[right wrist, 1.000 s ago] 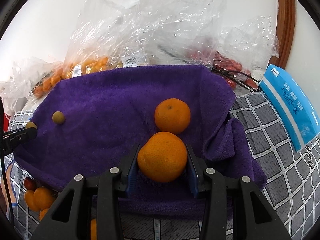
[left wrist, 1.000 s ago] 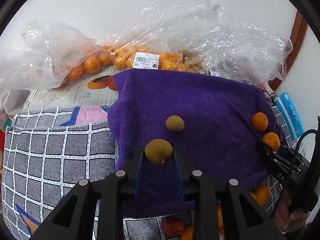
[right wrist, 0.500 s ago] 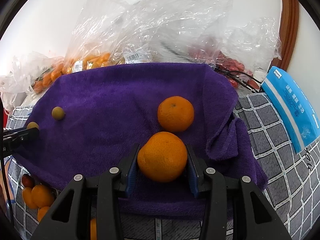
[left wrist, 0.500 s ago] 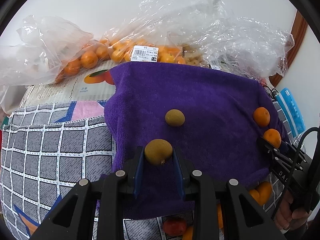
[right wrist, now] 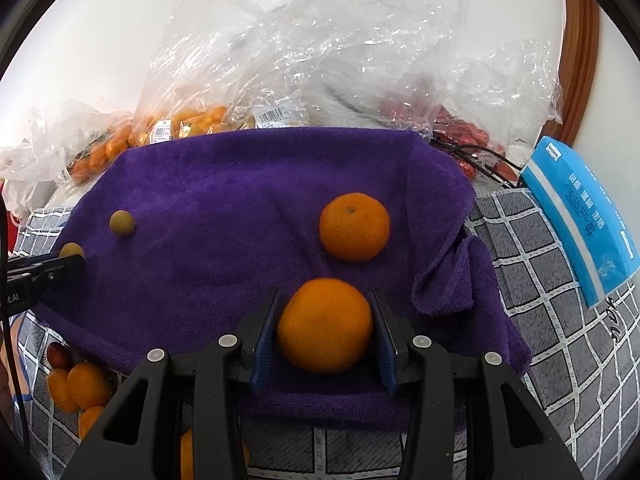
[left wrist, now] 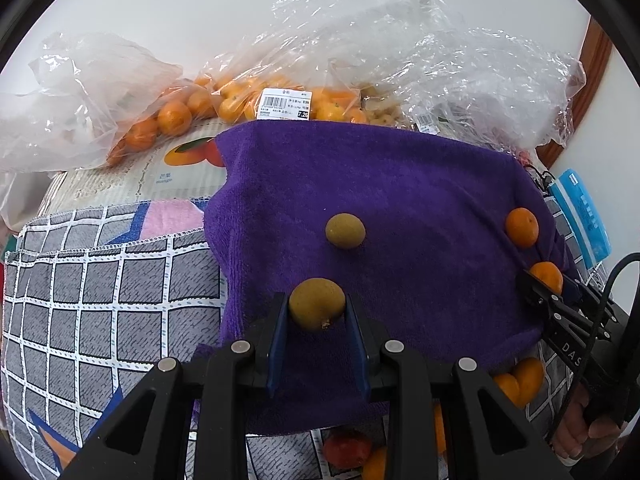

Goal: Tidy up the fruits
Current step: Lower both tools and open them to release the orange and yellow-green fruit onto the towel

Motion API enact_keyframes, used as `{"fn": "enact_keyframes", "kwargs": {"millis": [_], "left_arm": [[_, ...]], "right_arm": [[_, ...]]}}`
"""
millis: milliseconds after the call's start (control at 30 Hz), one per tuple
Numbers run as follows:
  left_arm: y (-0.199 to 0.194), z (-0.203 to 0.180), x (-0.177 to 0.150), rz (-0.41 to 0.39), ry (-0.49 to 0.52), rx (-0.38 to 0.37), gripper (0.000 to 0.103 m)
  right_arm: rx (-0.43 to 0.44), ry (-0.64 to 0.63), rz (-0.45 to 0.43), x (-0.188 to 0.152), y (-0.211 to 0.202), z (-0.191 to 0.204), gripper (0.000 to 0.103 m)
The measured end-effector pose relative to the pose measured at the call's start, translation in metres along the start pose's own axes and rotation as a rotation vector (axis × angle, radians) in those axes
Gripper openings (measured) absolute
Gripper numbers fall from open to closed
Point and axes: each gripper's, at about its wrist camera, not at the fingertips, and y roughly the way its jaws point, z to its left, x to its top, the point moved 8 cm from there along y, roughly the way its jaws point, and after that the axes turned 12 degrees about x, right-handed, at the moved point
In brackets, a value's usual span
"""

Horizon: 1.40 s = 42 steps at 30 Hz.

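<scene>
A purple towel (left wrist: 400, 184) (right wrist: 240, 184) lies spread on a checked cloth. My left gripper (left wrist: 317, 308) is shut on a small brown-green fruit (left wrist: 317, 303), held just above the towel's near left part. A second such fruit (left wrist: 345, 230) (right wrist: 122, 223) lies on the towel beyond it. My right gripper (right wrist: 325, 326) is shut on an orange mandarin (right wrist: 325, 325) above the towel's near right part. Another mandarin (right wrist: 354, 226) (left wrist: 521, 227) lies on the towel behind it. Each gripper shows in the other's view, the right gripper (left wrist: 545, 285) and the left gripper (right wrist: 71, 255).
Clear plastic bags of mandarins (left wrist: 172, 116) and kumquats (right wrist: 192, 120) are heaped along the back wall. A blue packet (right wrist: 580, 220) lies at right. Loose mandarins and a red fruit (right wrist: 80, 384) lie on the checked cloth (left wrist: 100, 280) below the towel's front edge.
Both grippers have risen and drawn back slightly with their fruit still held. The towel and lying fruits sit a little lower and farther in view. Nothing was let go.
</scene>
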Motion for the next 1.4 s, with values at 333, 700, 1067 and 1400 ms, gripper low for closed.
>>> {"fn": "enact_keyframes", "kwargs": {"millis": [333,700,1067,1400], "left_arm": [[-0.014,-0.003,-0.001,-0.006,-0.01,-0.029,0.03],[-0.038,-0.002,-0.007,-0.034,-0.031,-0.044,0.033],[-0.051,0.001,-0.026,-0.039,-0.037,-0.053,0.04],[-0.059,0.004,-0.04,-0.034,-0.045,-0.056,0.042]], "right_arm": [[-0.008,0.005,-0.028,0.001,-0.017,0.0,0.044],[-0.014,0.009,-0.059,-0.003,-0.043,0.004,0.045],[-0.015,0.007,-0.035,-0.027,-0.058,0.008,0.045],[0.003,0.025,-0.015,-0.045,-0.061,0.013,0.045]]}}
